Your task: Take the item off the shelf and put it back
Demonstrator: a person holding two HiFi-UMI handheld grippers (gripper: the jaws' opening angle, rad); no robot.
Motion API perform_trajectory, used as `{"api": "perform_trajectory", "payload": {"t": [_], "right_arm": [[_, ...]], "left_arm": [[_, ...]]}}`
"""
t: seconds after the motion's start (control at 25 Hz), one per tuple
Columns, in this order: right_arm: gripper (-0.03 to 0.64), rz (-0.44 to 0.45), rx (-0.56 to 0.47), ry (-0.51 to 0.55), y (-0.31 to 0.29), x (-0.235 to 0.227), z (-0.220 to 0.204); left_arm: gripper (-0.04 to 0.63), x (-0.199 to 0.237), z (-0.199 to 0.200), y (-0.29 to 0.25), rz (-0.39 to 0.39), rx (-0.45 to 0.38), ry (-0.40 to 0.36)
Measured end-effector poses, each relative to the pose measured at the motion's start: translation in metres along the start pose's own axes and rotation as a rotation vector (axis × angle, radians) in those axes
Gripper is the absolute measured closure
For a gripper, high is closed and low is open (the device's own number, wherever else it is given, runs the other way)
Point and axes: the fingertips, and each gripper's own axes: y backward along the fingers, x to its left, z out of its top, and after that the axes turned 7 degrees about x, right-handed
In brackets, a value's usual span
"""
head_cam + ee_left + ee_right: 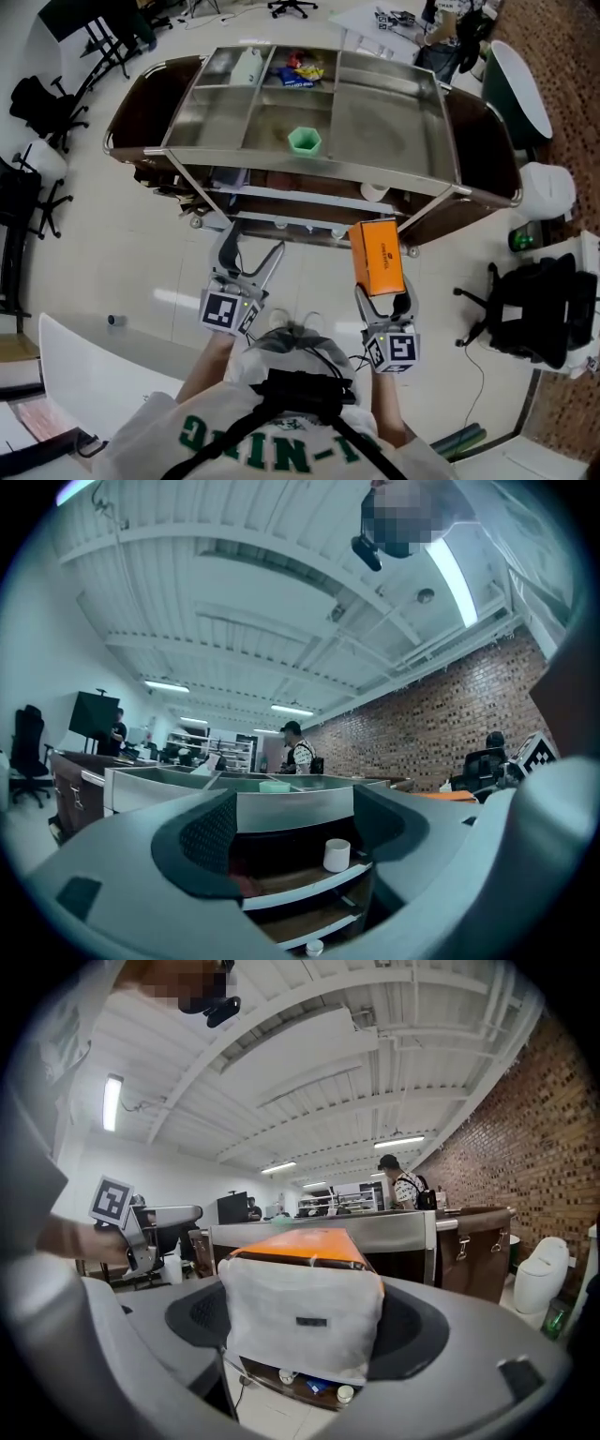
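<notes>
right gripper (382, 300): I grasp the orange box (376, 255) with it, at the near side of the shelf (394, 122).
left gripper (251, 253): mine is released, jaws apart.
green cup (304, 141): on shelf top.

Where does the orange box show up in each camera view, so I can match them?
Head view: orange box right of centre, held in the right tongs, in front of the cart.
Right gripper view: dead centre between the tongs, white-wrapped end toward the camera.
Left gripper view: only a thin orange sliver at the right, probably the box.
Shared landmark: the steel cart, visible in all three.
</notes>
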Motion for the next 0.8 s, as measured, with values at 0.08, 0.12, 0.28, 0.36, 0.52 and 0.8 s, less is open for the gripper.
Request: {"api": "perform_trajectory", "payload": {"t": [0.08,0.12,0.28,0.36,0.52,0.8], "right_arm": [[0.189,-0.017,0.013,-0.009,-0.002,-0.009,-0.019],[0.189,-0.028,0.027,-0.015,-0.004,-0.014,-0.029],[0.189,-0.063,0.07,-0.053,-0.013,-0.034,-0.072],[0.189,-0.078,0.07,-0.058,-0.021,-0.046,-0.098],[0.189,-0.12,0.081,-0.069,-0.038,-0.075,-0.171],[0.189,-0.177,0.139,-0.064,-0.073,-0.108,-0.284]], "left_arm": [[0.221,-0.002,-0.006,-0.01,-0.02,0.01,-0.015],[0.221,-0.003,-0.008,-0.014,-0.03,0.015,-0.021],[0.221,-0.013,-0.02,-0.033,-0.077,0.028,-0.059],[0.221,-0.021,-0.032,-0.044,-0.11,0.035,-0.066],[0.221,-0.024,-0.093,-0.072,-0.164,0.039,-0.084],[0.221,-0.032,-0.191,-0.129,-0.25,0.034,-0.114]]}}
